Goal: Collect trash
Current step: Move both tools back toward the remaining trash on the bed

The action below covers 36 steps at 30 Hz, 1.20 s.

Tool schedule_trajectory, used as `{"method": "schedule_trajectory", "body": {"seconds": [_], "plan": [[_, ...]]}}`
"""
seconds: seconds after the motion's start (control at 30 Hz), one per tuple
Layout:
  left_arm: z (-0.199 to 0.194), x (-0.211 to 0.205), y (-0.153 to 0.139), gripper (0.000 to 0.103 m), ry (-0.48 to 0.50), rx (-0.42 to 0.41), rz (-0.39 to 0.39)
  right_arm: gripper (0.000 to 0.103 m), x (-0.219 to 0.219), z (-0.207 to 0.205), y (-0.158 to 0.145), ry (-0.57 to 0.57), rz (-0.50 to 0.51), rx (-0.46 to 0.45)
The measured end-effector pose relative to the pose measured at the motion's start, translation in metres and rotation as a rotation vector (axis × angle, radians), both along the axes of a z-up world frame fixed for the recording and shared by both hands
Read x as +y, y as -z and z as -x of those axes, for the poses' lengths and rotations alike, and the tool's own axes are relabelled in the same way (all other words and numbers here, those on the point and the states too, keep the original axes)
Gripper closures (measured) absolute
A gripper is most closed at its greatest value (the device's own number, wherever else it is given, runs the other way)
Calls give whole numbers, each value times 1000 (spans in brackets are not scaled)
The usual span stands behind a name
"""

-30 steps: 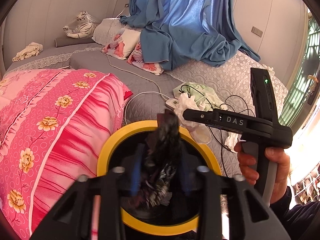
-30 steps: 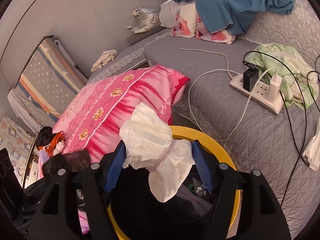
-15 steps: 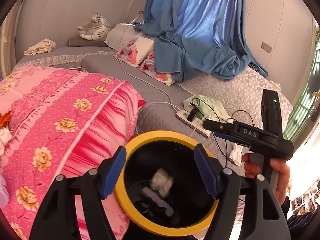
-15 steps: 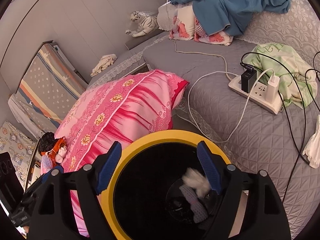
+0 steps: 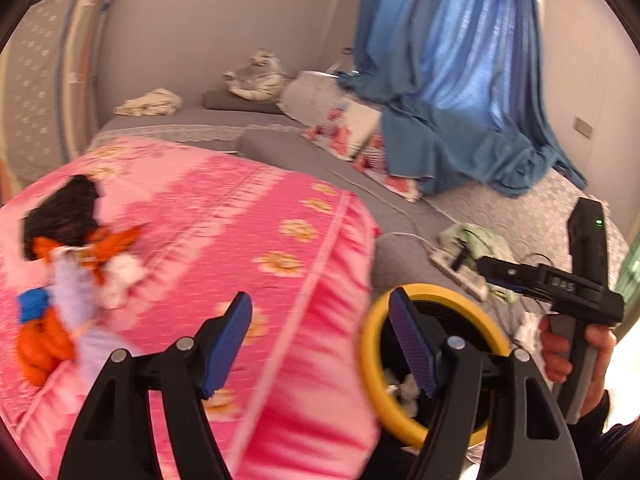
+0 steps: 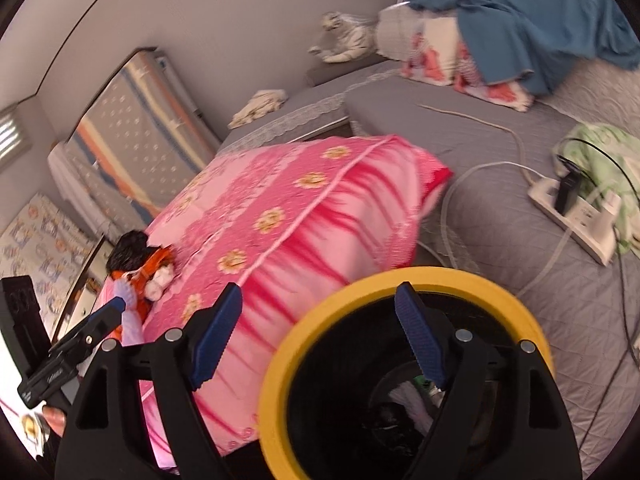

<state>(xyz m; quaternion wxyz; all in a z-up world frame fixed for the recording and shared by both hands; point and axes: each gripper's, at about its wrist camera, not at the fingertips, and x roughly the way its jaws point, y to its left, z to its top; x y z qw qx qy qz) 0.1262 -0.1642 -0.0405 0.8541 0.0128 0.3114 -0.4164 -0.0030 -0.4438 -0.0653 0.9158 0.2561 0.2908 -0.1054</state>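
Note:
A black bin with a yellow rim [image 5: 370, 364] [image 6: 432, 280] stands beside the bed and holds white and dark trash [image 6: 404, 400]. My left gripper [image 5: 320, 340] is open and empty, over the pink flowered quilt [image 5: 224, 232], left of the bin. My right gripper [image 6: 320, 334] is open and empty, above the bin's left rim. A pile of trash lies on the quilt's far left: a black clump [image 5: 60, 212], orange and lilac wrappers [image 5: 60, 304] and white tissue [image 5: 120, 276]. It also shows in the right wrist view [image 6: 140, 268].
The grey bed [image 6: 500, 240] carries a white power strip [image 6: 572, 216] with cables, a green cloth [image 6: 600, 152], patterned pillows [image 6: 448, 60] and a blue curtain [image 5: 448, 72]. A toy tiger [image 6: 344, 38] lies at the back. A folded mattress [image 6: 136, 120] leans on the wall.
Both grippers opened and dropped their trash into the bin: the dark clump from the left, the white tissue from the right. Both then swung left toward the quilt.

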Motion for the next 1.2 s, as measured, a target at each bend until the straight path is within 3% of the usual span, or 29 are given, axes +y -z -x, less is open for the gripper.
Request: {"method": "schedule_trajectory", "body": {"seconds": [0.53,0.93,1.2], "plan": [[-52,157,21,35,-320,-25,-66,28,128,-108,-2,-368,72,41],[-76,196,55,35,-347,36,-122,29,217,-177,16,-637,96,137],[-89,191,61,35,-314,62,-136,29,235,-196,21,-712,52,160]]}}
